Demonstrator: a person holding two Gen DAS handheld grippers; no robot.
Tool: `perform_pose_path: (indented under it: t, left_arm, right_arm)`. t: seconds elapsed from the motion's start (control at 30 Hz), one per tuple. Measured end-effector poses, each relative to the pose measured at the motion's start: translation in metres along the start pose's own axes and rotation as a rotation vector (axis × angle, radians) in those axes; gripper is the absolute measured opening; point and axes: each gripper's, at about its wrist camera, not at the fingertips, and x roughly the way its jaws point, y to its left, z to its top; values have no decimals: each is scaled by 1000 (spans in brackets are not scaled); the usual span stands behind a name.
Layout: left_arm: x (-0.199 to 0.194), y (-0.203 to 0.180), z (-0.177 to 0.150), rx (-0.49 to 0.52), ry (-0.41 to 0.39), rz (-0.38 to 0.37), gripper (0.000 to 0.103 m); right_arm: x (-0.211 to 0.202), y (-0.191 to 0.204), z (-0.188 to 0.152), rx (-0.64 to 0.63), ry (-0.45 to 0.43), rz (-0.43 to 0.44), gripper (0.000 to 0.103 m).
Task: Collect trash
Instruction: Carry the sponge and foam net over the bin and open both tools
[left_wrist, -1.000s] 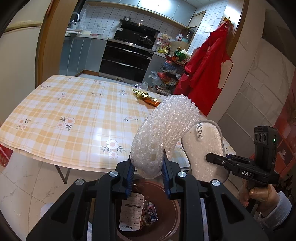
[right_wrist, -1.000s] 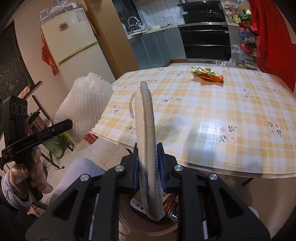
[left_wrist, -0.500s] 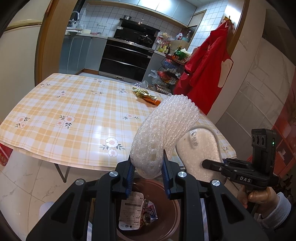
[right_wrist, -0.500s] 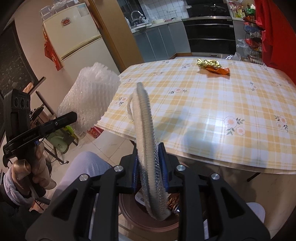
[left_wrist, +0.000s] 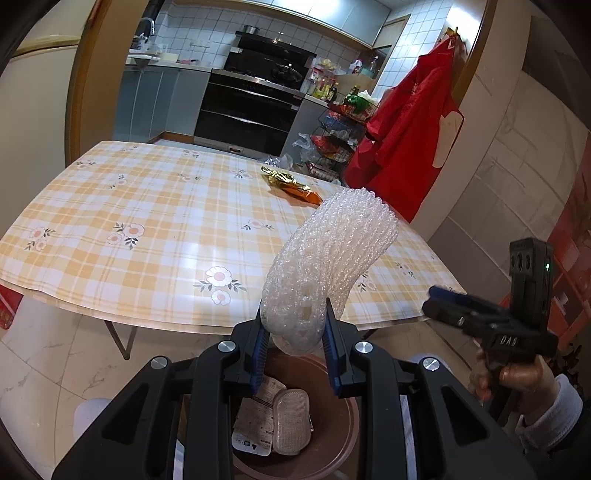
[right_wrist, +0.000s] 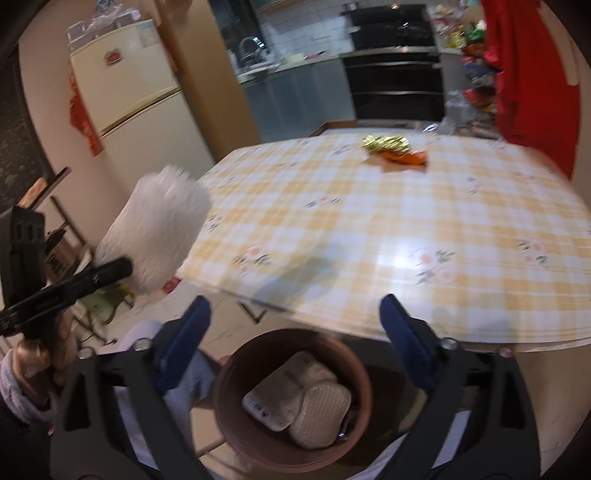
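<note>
My left gripper is shut on a roll of white bubble wrap that stands up over a brown round bin. In the right wrist view that same roll shows at the left. My right gripper hangs above the bin; its jaws are opening wide with nothing between them. A flat white textured pad lies inside the bin on other wrappers. It also shows in the left wrist view as the pad. A gold and orange wrapper lies on the far part of the table.
A table with a yellow checked floral cloth stands just beyond the bin. A red garment hangs on the wall at right. A cream fridge stands to the left. A kitchen with a black oven lies behind.
My right gripper opened and let go of the flat white pad, which dropped into the bin. The left gripper kept still with the bubble wrap.
</note>
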Motion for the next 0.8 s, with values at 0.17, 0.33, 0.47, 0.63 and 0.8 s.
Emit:
perform_pose_path:
  t: [0.17, 0.33, 0.47, 0.63, 0.8]
  left_arm:
    - [6, -5, -3, 17, 22, -13, 26]
    - [12, -12, -6, 43, 43, -31, 26]
    - [17, -16, -9, 49, 65, -49, 28]
    - [23, -21, -12, 75, 89, -70, 49]
    - [24, -24, -13, 95, 87, -62, 67]
  right_arm:
    - [-7, -14, 5, 34, -29, -69, 97]
    - [-10, -23, 6, 53, -39, -94, 97]
    - [-10, -25, 6, 57, -39, -96, 97]
    - [-9, -26, 7, 56, -38, -96, 97]
    - [-9, -26, 6, 46, -35, -102, 97]
